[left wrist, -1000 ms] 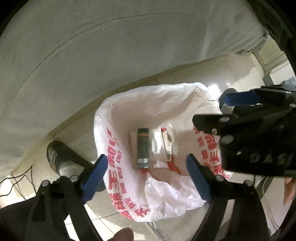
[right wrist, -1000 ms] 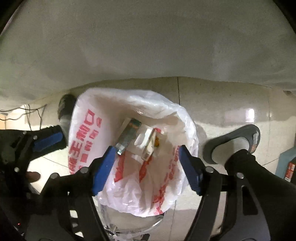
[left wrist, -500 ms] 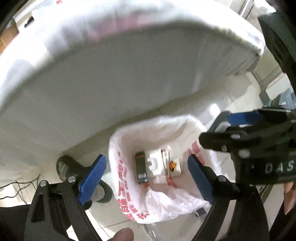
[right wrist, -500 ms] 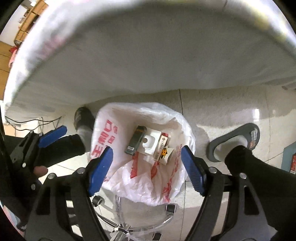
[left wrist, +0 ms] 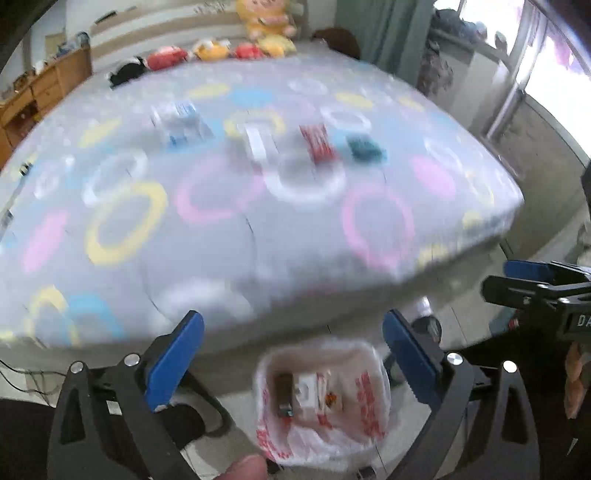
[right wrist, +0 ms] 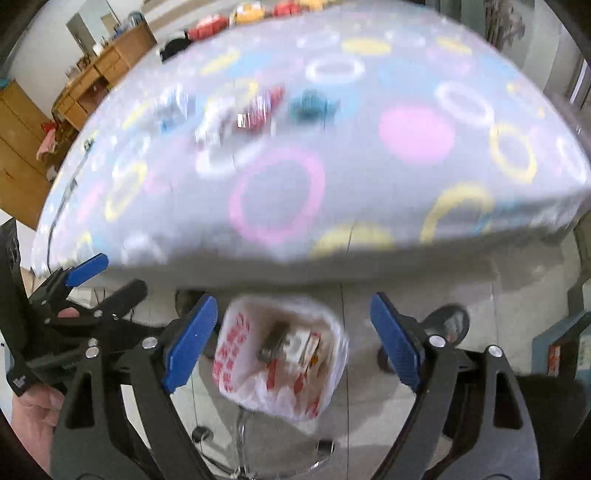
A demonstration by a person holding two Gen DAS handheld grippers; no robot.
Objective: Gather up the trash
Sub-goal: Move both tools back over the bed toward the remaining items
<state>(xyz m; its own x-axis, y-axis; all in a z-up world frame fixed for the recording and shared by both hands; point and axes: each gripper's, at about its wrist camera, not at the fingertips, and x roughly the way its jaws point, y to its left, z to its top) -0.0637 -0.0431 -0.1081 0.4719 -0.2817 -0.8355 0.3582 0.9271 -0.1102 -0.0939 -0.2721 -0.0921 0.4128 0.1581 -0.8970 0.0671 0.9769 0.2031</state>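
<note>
A white trash bag with red print (left wrist: 365, 424) stands on the floor below the bed, holding several small boxes (left wrist: 306, 393); it also shows in the right wrist view (right wrist: 236, 354). On the bed lie a red packet (left wrist: 318, 143), a teal item (left wrist: 364, 147), a white item (left wrist: 258, 144) and a blue-white box (left wrist: 181, 122), all blurred. The red packet (right wrist: 262, 105) and teal item (right wrist: 308, 103) show in the right view too. My left gripper (left wrist: 291, 354) is open and empty. My right gripper (right wrist: 291, 339) is open and empty, both raised above the bag.
The bed (left wrist: 221, 229) has a sheet with coloured rings. Plush toys (left wrist: 266, 26) line its far side. A wooden dresser (right wrist: 92, 81) stands at the left. Slippers and feet (right wrist: 450, 321) are on the tiled floor beside the bag.
Both grippers have lifted and tilted up from the trash bag. The bed top with its items has come into view, and the bag has shrunk to the bottom of each view.
</note>
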